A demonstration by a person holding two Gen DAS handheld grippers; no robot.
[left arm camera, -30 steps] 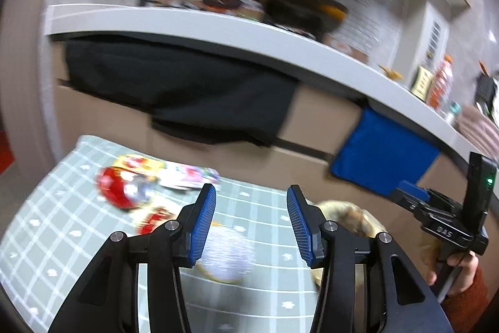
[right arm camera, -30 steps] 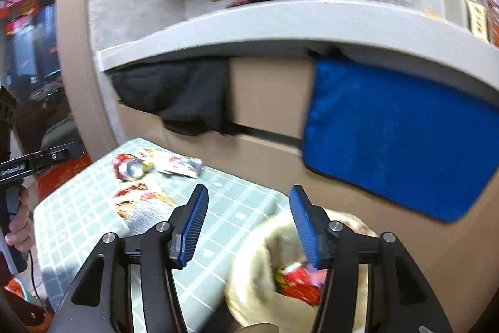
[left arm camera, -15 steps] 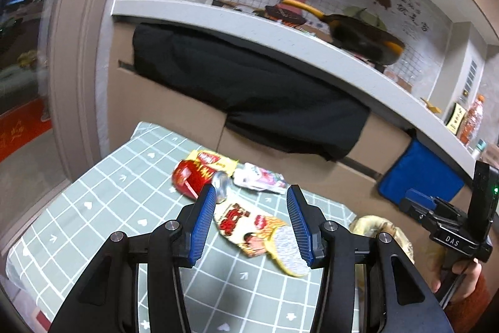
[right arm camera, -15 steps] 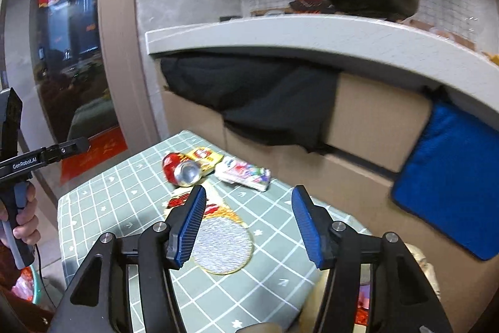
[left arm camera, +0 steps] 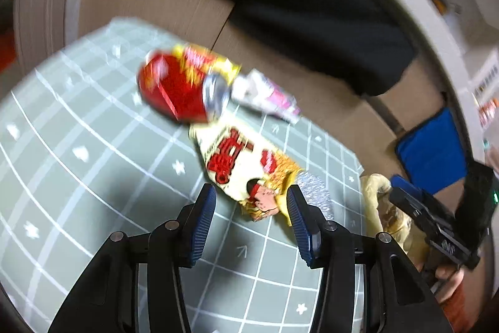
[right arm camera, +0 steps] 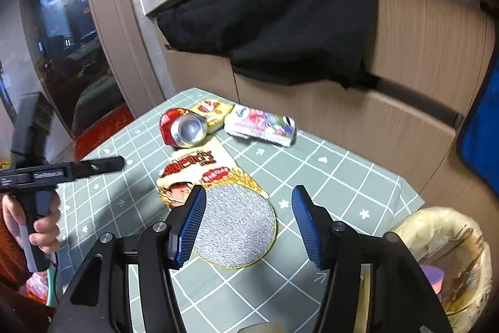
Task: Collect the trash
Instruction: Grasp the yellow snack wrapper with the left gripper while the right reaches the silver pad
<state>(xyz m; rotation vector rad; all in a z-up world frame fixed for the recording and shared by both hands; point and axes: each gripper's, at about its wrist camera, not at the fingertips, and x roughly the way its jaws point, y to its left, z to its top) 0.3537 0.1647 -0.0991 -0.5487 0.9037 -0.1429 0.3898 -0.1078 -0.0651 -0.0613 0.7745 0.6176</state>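
Trash lies on a green checked tablecloth (right arm camera: 327, 177): a crushed red can (left arm camera: 174, 89) (right arm camera: 184, 130), a yellow packet (left arm camera: 202, 61) (right arm camera: 212, 110), a white-and-pink packet (left arm camera: 265, 97) (right arm camera: 262, 127), and a cream-and-red noodle wrapper (left arm camera: 240, 164) (right arm camera: 193, 167) joined to a round silver lid (left arm camera: 315, 195) (right arm camera: 237, 227). My left gripper (left arm camera: 252, 220) hangs open just above the wrapper's near end. Over the silver lid, my right gripper (right arm camera: 249, 223) is open and holds nothing. Each gripper shows in the other's view: the right gripper (left arm camera: 436, 227) and the left gripper (right arm camera: 62, 170), the latter held by a hand (right arm camera: 40, 223).
A bin lined with a yellowish bag (right arm camera: 452, 255) (left arm camera: 380, 208) stands off the table's right corner, with some trash inside. Behind the table are cardboard-coloured cabinet fronts under a counter, draped with a black cloth (right arm camera: 280, 27) and a blue cloth (left arm camera: 433, 152).
My left gripper has dropped and closed in on the noodle wrapper. My right gripper has swung left from over the bin to above the silver lid.
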